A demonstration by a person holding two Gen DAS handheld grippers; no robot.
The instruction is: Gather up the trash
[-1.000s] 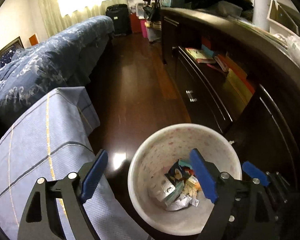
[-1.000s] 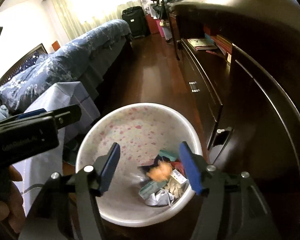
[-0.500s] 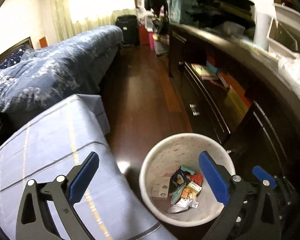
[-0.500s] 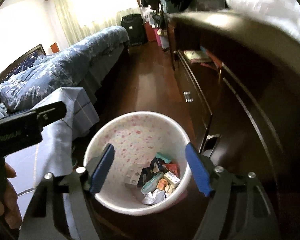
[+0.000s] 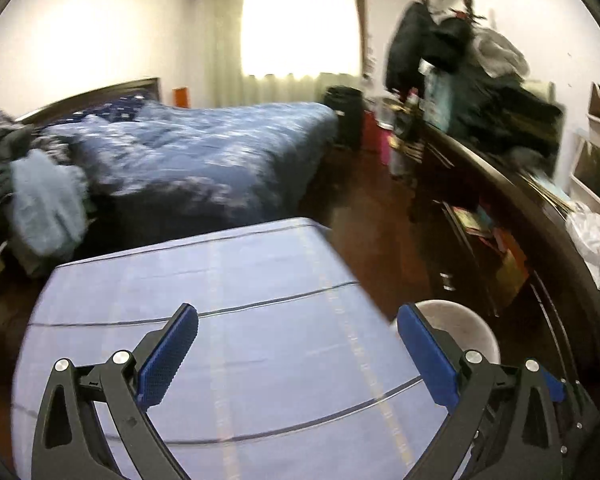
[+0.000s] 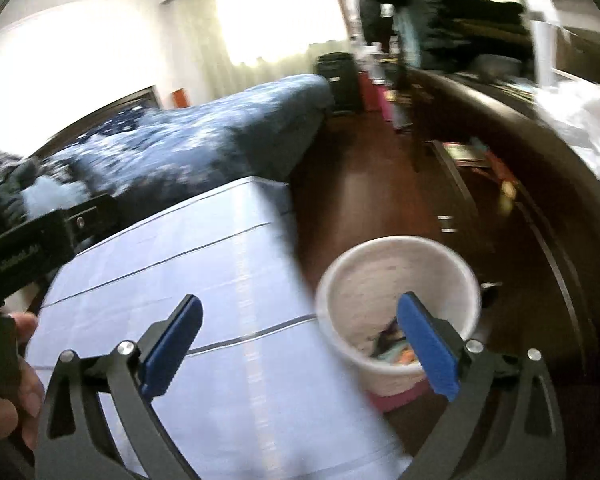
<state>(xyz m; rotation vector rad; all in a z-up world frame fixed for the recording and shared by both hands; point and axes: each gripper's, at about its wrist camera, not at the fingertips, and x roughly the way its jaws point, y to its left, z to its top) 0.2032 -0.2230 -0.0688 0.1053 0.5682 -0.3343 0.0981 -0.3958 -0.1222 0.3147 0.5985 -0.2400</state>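
Beside the low surface covered in a pale blue cloth with dark and yellow stripes (image 6: 204,280), the white round waste bin with a faint pink speckle (image 6: 396,276) stands on the dark wooden floor (image 6: 364,184), close against the dark wooden cabinet (image 6: 540,248). At its bottom we see a small heap of crumpled wrappers and packets (image 6: 392,344), blurred but plainly inside the bin.

Our right gripper (image 6: 300,344) hangs over the bin's near rim and the cloth's edge; its jaws are opening, now nearly as wide as they go, and nothing sits between the blue pads. Our left gripper (image 5: 296,352) stands wide and empty over the cloth, with only a slice of the bin showing behind its right finger.

We judge that the trash in hand has gone in, so the step now is to find the next piece. To do it well, we slow down first: both views are smeared, and we cannot pick out litter at this pace. No loose trash shows on the cloth. The crumpled white plastic or paper (image 5: 596,248) on the cabinet top may be a candidate, though we cannot tell what it is. We keep both tongs wide as we approach, and keep the bin within reach.
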